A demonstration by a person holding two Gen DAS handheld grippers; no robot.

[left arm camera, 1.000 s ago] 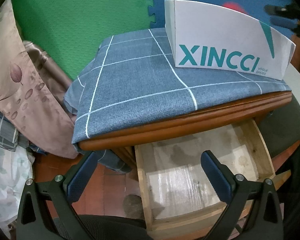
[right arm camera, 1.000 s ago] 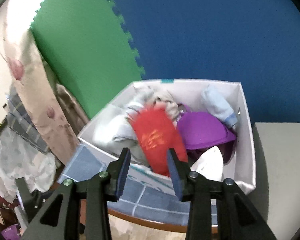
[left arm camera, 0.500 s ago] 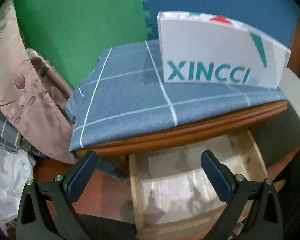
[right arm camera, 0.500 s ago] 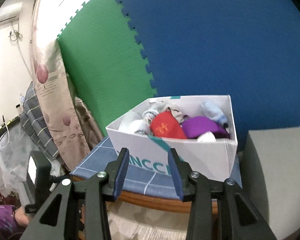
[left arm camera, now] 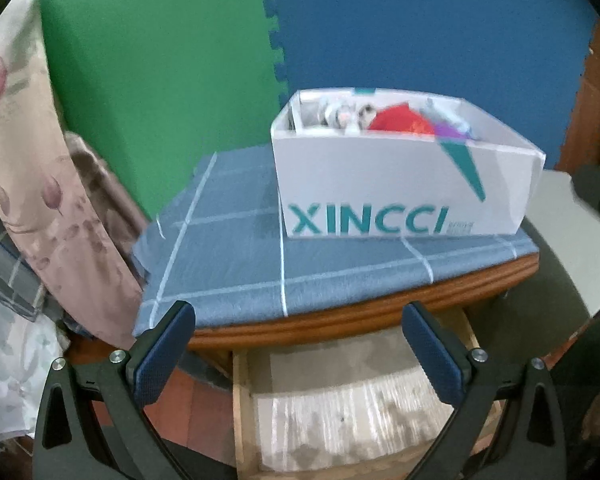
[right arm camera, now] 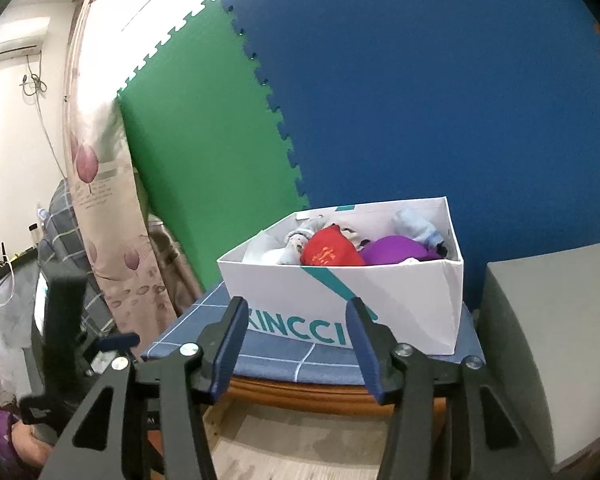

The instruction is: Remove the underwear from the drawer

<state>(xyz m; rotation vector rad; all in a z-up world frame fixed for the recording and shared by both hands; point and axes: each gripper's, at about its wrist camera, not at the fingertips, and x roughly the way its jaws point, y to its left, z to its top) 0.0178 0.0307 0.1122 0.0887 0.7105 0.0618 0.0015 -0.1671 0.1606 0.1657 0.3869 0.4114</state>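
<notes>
The wooden drawer (left arm camera: pixel 242 412) stands pulled out under the table edge; its paper-lined bottom shows no clothing. It also shows in the right wrist view (right arm camera: pixel 300 440). A white XINCCI box (left arm camera: pixel 400 196) on the blue checked tablecloth (left arm camera: pixel 228 264) holds red underwear (right arm camera: pixel 330 249), a purple piece (right arm camera: pixel 396 249) and other garments. My left gripper (left arm camera: pixel 298 352) is open and empty above the drawer. My right gripper (right arm camera: pixel 296 344) is open and empty, in front of the box (right arm camera: pixel 404 304) and back from it.
Green and blue foam mats (right arm camera: pixel 420 100) cover the wall behind. A flowered curtain (left arm camera: pixel 32 184) hangs at the left. A grey cabinet (right arm camera: pixel 552 344) stands right of the table. The left gripper's body (right arm camera: pixel 60 332) shows at the left of the right wrist view.
Both grippers have pulled back and tilted up. The right one has drawn away from above the box, which now looks smaller. The red underwear stays in the box.
</notes>
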